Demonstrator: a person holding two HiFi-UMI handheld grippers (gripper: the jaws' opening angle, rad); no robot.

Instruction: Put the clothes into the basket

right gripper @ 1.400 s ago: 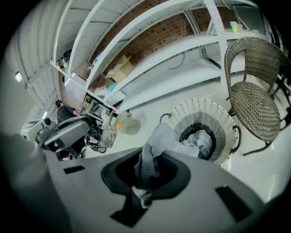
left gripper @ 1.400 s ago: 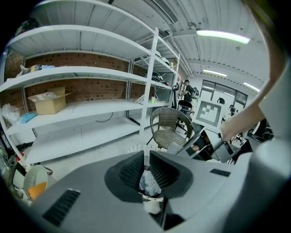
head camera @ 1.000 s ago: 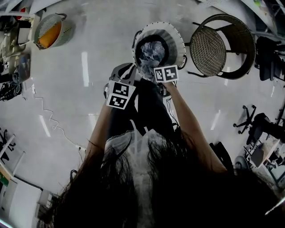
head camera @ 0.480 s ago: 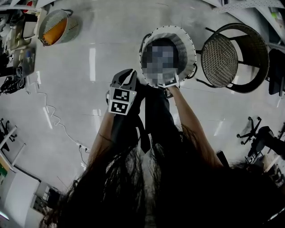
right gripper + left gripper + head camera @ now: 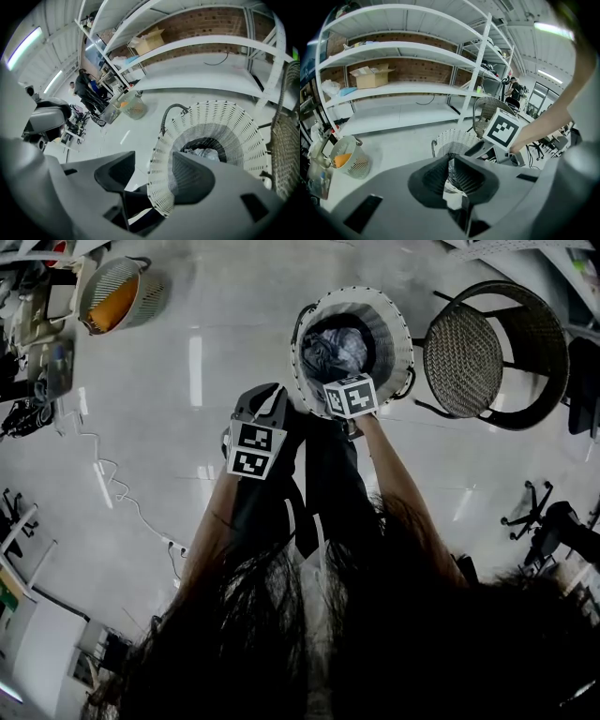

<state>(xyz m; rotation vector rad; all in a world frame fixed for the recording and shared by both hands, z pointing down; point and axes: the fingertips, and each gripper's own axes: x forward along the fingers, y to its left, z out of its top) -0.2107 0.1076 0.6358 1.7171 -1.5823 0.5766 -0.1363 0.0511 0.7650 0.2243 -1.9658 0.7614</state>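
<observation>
A white slatted basket (image 5: 398,329) stands on the floor with crumpled grey-blue clothes (image 5: 333,345) inside. My right gripper (image 5: 152,164) hovers over its near rim (image 5: 161,187). Its jaws have just been opening and now stand apart. Nothing is held between them; only the rim and the clothes (image 5: 202,152) show beyond. The right gripper's marker cube (image 5: 350,396) sits at the basket's near edge. My left gripper (image 5: 451,164) is shut on a thin fold of pale grey cloth (image 5: 451,185), short of the basket (image 5: 454,139). The rest of that cloth is hidden.
A round wicker chair (image 5: 478,348) stands right of the basket. A second basket (image 5: 112,296) with something orange in it is at the far left. White shelving (image 5: 403,93) runs along the brick wall. A cable (image 5: 112,498) trails on the floor; office chairs (image 5: 553,512) stand at right.
The head view has shifted slightly, and both grippers have sunk a little while staying at the basket's near rim. The jaws themselves do not show in the head view.
</observation>
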